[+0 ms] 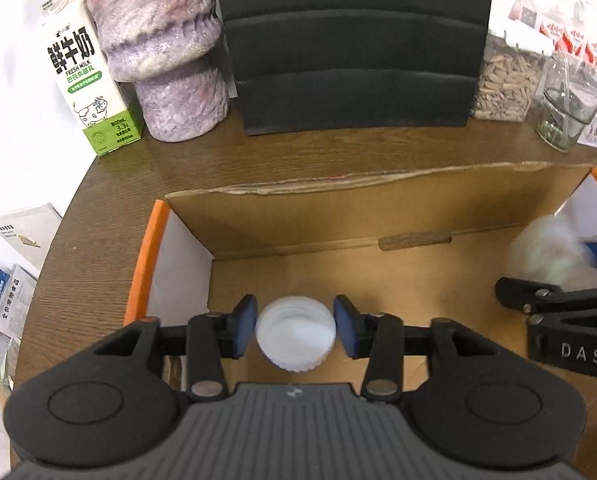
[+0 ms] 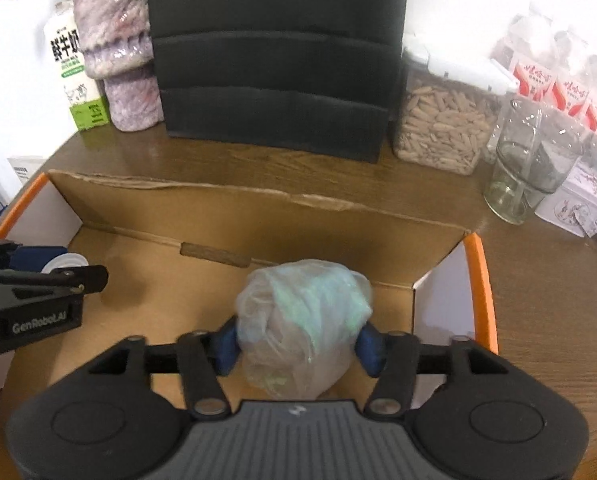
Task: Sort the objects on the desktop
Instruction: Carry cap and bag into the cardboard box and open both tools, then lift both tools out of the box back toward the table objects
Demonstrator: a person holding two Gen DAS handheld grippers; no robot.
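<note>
Fingers of the left gripper (image 1: 295, 330) stand apart, flanking a white bottle cap (image 1: 296, 334) with gaps on both sides, above the cardboard box (image 1: 298, 216). Right gripper (image 2: 298, 340) brackets a crumpled plastic bag (image 2: 302, 320); contact unclear. Cap: light, rigid, likely slippery, best pinched across its ribbed rim. Bag: soft, compressible.

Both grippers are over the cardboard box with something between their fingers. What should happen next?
Probably lift both away. The white cap sits loose in the left gripper, a gap at each pad; the crumpled plastic bag in the right gripper looks released too, above the cardboard box.
</note>
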